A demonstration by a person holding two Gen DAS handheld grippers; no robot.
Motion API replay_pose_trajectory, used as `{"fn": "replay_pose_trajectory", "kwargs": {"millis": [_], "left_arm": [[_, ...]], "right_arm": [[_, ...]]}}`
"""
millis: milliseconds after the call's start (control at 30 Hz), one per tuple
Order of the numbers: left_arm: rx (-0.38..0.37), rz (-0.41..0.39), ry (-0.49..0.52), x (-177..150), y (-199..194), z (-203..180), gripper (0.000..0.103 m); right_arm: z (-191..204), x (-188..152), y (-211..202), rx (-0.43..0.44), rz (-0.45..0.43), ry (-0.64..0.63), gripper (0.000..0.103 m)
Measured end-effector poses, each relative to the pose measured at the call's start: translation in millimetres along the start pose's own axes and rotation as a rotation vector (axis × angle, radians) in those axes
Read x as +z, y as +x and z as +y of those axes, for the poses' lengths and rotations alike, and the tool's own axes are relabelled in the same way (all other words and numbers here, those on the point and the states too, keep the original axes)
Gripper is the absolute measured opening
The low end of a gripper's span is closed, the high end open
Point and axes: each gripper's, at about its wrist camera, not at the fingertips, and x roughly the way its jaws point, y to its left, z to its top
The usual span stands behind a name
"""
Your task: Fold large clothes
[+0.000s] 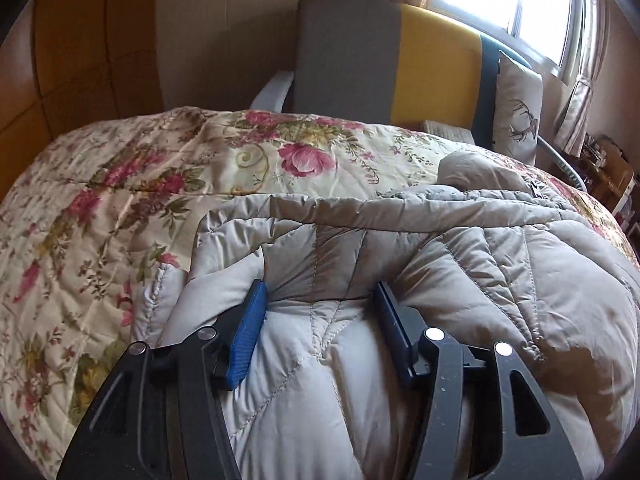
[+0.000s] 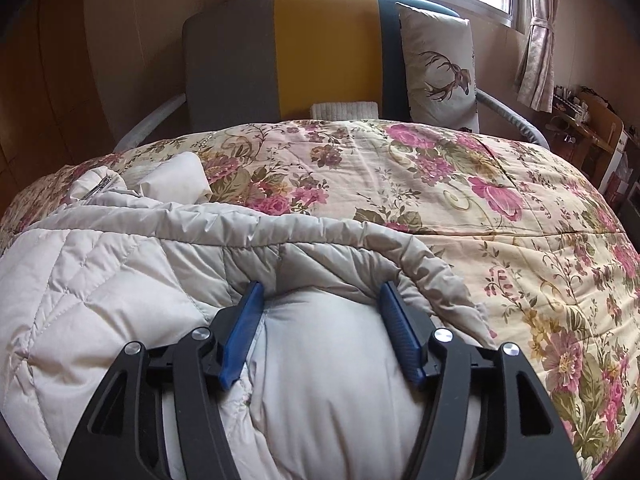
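Observation:
A pale beige quilted puffer jacket (image 1: pixel 460 264) lies bunched on the floral quilt (image 1: pixel 120 200) of a bed. My left gripper (image 1: pixel 320 286) stands open over the jacket's left part, and a puffy fold rises between its blue pads (image 1: pixel 248 332) without being pinched. In the right wrist view the same jacket (image 2: pixel 100 272) fills the lower left, its zipper (image 2: pixel 98 186) and a sleeve end (image 2: pixel 176 180) at the far side. My right gripper (image 2: pixel 322 286) is open at the jacket's right edge, with smooth padded fabric lying loose between its fingers (image 2: pixel 400 328).
The flowered quilt (image 2: pixel 440 200) spreads flat beyond and to the right of the jacket. At the bed's head stand a grey and yellow headboard (image 2: pixel 320 48), a deer-print pillow (image 2: pixel 440 68) and a folded white knit (image 2: pixel 344 110). A wooden wardrobe (image 1: pixel 80 40) is left, a cluttered desk (image 2: pixel 592 128) right.

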Motion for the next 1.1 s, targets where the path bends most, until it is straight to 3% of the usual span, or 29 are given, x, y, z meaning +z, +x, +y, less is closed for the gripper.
{"fn": "replay_pose_trajectory", "kwargs": {"millis": [67, 133, 200, 267, 367, 467, 533, 600, 733, 867, 933, 967, 1100], "left_arm": [[-0.008, 0.006, 0.005, 2, -3, -1, 0.055], [-0.013, -0.005, 0.007, 1, -18, -3, 0.057], [-0.013, -0.039, -0.027, -3, -45, -3, 0.066], [-0.05, -0.104, -0.086, -13, -78, -1, 0.075], [-0.109, -0.154, -0.117, -26, -103, -11, 0.076], [-0.038, -0.098, -0.065, -33, -91, -27, 0.076], [0.006, -0.066, -0.052, -39, -77, -26, 0.078], [0.018, -0.052, -0.023, -44, -65, -24, 0.082], [0.013, -0.047, 0.0, -47, -54, -21, 0.084], [-0.025, -0.077, -0.062, -52, -71, -15, 0.084], [-0.042, -0.125, -0.13, -61, -91, -8, 0.086], [-0.045, -0.143, -0.166, -67, -100, -5, 0.092], [-0.069, -0.177, -0.302, -97, -130, 9, 0.093]], "right_arm": [[-1, 4, -2, 0.005, 0.017, -0.003, 0.061], [-1, 7, -18, 0.008, 0.015, 0.0, 0.068], [4, 6, -49, 0.007, -0.049, 0.005, 0.078], [17, 2, -80, 0.035, -0.113, -0.016, 0.081], [46, -4, -101, 0.056, -0.174, -0.092, 0.087], [74, -2, -82, 0.025, -0.141, -0.184, 0.087], [78, 0, -57, 0.002, -0.07, -0.185, 0.091], [71, -2, -30, 0.035, 0.007, -0.139, 0.098], [72, -6, -7, 0.031, 0.013, -0.136, 0.1], [76, -10, -6, 0.001, 0.002, -0.16, 0.101], [73, -11, -7, 0.007, 0.0, -0.153, 0.101], [73, -11, -7, 0.007, -0.002, -0.153, 0.101], [75, -13, -13, -0.003, -0.011, -0.158, 0.101]]}}
